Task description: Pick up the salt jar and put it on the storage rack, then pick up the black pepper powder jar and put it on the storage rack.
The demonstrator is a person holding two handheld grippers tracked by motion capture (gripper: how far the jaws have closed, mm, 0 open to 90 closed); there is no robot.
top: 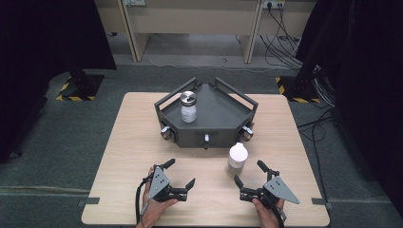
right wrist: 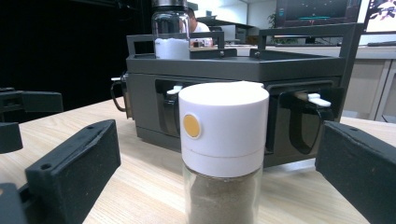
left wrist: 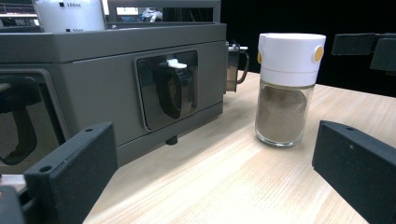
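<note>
A dark grey tray rack (top: 218,114) with rails stands at the table's far middle; its front wall (left wrist: 116,93) (right wrist: 243,70) carries latch handles. On it stands a glass jar (top: 188,107) (right wrist: 171,29) with a metal lid and white contents. In front of the rack, on the table, stands a shaker jar (top: 236,158) (left wrist: 285,88) (right wrist: 223,154) with a white cap and brown powder. My left gripper (top: 180,174) (left wrist: 215,177) is open near the front edge, left of the shaker. My right gripper (top: 248,173) (right wrist: 219,177) is open just behind the shaker, its jaws to either side.
The light wooden table (top: 138,142) has bare surface on both sides of the rack. Black curtains hang left and right, with cables (top: 285,42) on the floor beyond. Desks (top: 190,23) stand at the back.
</note>
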